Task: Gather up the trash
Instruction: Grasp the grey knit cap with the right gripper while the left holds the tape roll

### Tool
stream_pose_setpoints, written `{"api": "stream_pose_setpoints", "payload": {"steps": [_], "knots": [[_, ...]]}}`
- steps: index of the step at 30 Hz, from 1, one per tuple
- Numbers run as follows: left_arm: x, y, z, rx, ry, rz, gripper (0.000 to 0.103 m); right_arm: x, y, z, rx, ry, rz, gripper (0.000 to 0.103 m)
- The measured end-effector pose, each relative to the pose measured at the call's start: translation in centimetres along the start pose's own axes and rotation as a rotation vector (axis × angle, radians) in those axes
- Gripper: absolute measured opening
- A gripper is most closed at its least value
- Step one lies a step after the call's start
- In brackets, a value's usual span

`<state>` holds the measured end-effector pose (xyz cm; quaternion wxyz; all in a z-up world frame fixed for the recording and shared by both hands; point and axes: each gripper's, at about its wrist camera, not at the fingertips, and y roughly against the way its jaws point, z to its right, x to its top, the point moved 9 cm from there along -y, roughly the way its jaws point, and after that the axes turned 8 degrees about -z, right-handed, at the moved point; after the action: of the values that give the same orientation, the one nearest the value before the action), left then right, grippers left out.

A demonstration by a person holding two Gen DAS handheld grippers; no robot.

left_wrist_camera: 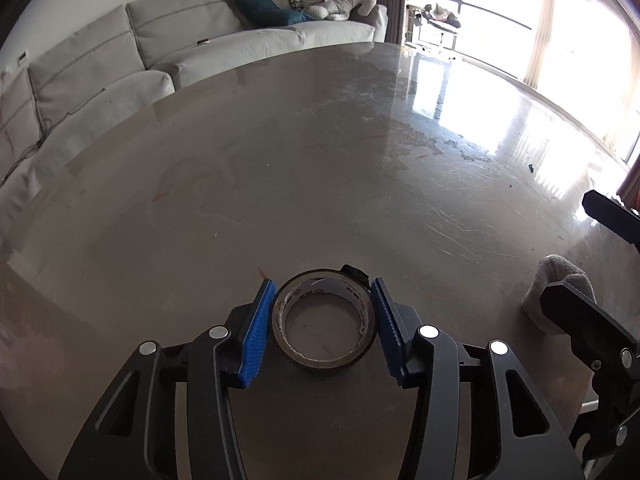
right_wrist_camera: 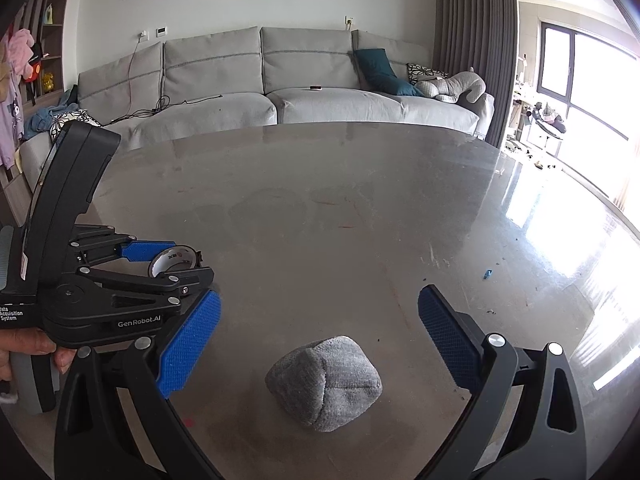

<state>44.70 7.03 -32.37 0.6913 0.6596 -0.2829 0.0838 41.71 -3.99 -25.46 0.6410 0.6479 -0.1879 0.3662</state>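
A dark roll of tape (left_wrist_camera: 325, 319) lies flat on the grey table (left_wrist_camera: 320, 160). My left gripper (left_wrist_camera: 323, 286) has its blue pads (left_wrist_camera: 256, 334) against both sides of the roll, shut on it; the roll also shows in the right wrist view (right_wrist_camera: 174, 259) between those pads. A balled grey sock (right_wrist_camera: 325, 383) lies on the table between the wide-open fingers (right_wrist_camera: 192, 344) of my right gripper (right_wrist_camera: 319, 304), untouched. The sock also shows in the left wrist view (left_wrist_camera: 554, 290), partly hidden behind the right gripper's body.
A tiny blue scrap (right_wrist_camera: 487, 274) and dark specks lie on the table (right_wrist_camera: 320, 200) toward the right. A grey sofa (right_wrist_camera: 280, 88) stands beyond the table's far edge. Bright windows are on the right.
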Motion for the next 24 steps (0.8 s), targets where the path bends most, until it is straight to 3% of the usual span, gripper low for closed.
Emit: {"api": "stream_pose_setpoints", "payload": {"steps": [6, 10, 24], "knots": [[0.3, 0.2, -0.2, 0.0, 0.0, 0.008, 0.048, -0.2, 0.3, 0.2, -0.004, -0.004, 0.0, 0.098], [-0.1, 1.8, 0.6, 0.052, -0.041, 0.057, 0.048, -0.3, 0.2, 0.3, -0.004, -0.006, -0.012, 0.098], [0.6, 4.5, -0.1, 0.049, -0.023, 0.09, 0.048, -0.5, -1.0, 0.3, 0.006, -0.001, -0.035, 0.098]]}}
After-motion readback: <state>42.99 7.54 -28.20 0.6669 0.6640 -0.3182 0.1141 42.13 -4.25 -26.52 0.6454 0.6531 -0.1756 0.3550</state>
